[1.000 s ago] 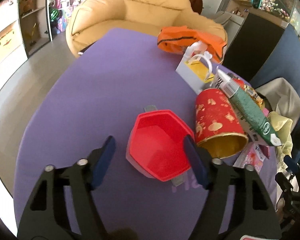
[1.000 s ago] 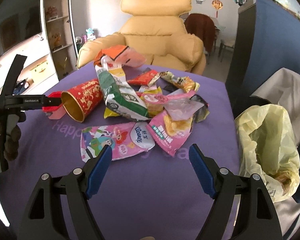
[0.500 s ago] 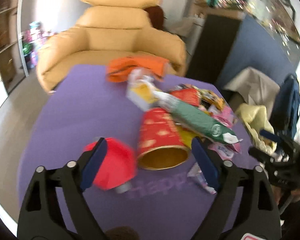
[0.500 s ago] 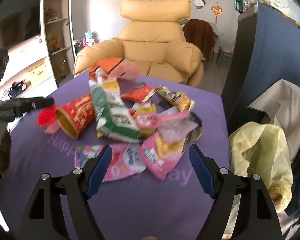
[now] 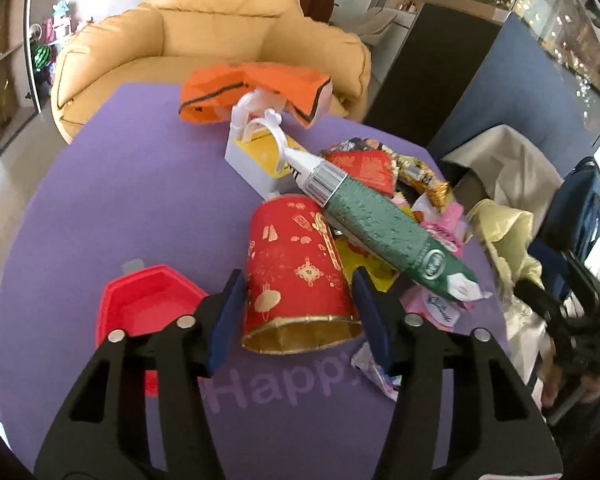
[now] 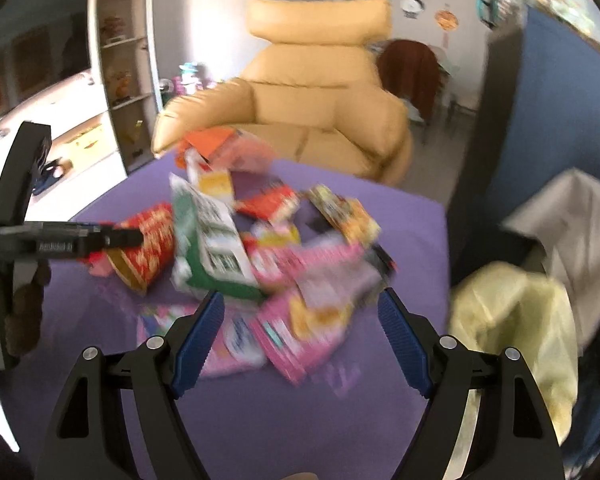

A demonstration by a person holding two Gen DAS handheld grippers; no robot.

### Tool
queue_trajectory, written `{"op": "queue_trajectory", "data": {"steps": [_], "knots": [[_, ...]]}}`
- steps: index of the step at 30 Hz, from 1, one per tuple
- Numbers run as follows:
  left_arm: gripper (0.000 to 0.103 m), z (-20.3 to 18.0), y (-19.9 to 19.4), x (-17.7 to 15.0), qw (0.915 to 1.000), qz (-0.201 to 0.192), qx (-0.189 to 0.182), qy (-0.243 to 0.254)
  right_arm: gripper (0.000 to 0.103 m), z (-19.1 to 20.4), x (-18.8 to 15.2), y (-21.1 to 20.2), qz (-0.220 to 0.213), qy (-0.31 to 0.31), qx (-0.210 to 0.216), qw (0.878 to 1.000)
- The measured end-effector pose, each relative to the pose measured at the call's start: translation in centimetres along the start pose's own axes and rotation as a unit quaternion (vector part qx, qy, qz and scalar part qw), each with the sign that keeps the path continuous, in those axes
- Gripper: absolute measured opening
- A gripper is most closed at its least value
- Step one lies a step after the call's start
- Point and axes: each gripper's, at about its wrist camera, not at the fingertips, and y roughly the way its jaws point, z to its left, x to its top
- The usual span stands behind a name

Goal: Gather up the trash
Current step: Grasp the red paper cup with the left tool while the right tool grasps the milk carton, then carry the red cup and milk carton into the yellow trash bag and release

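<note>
Left gripper: jaws spread wide, holding nothing, one either side of the red cup. The cup lies on its side on the purple tabletop, gold mouth toward the gripper, long axis running away from it into the wrapper pile. Right gripper: jaws likewise released and empty, over the pink wrappers, farther from the cup. Yellow bag hangs off the tabletop's right edge. Judgement: the left gripper is better placed for the cup.
</note>
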Motion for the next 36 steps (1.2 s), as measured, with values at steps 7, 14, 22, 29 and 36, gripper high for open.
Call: {"op": "queue_trajectory", "data": {"steps": [7, 14, 22, 29, 36], "knots": [[0.046, 0.7, -3.9, -0.7, 0.9992, -0.033, 0.019, 0.014, 0.076, 2.8, 6.1, 5.9, 0.042, -0.026, 0.093, 0.994], [0.047, 2.3, -4.7, -1.4, 0.9994, -0.034, 0.01, 0.005, 0.075, 6.2, 5.8, 12.3, 0.119, -0.052, 0.155, 0.979], [0.048, 2.1, -3.9, -2.0, 0.9998, -0.017, 0.002, -0.005, 0.049, 6.8, 5.3, 14.0, 0.15, -0.078, 0.16, 0.973], [0.053, 0.3, -1.7, -2.6, 0.9995, 0.01, 0.03, 0.007, 0.049, 3.1, 5.0, 6.0, 0.076, -0.021, 0.125, 0.989], [0.05, -2.4, -0.4, -2.7, 0.9965, 0.008, 0.074, 0.038, 0.049, 0.7, 1.5, 0.4, 0.046, -0.01, 0.069, 0.996]]}}
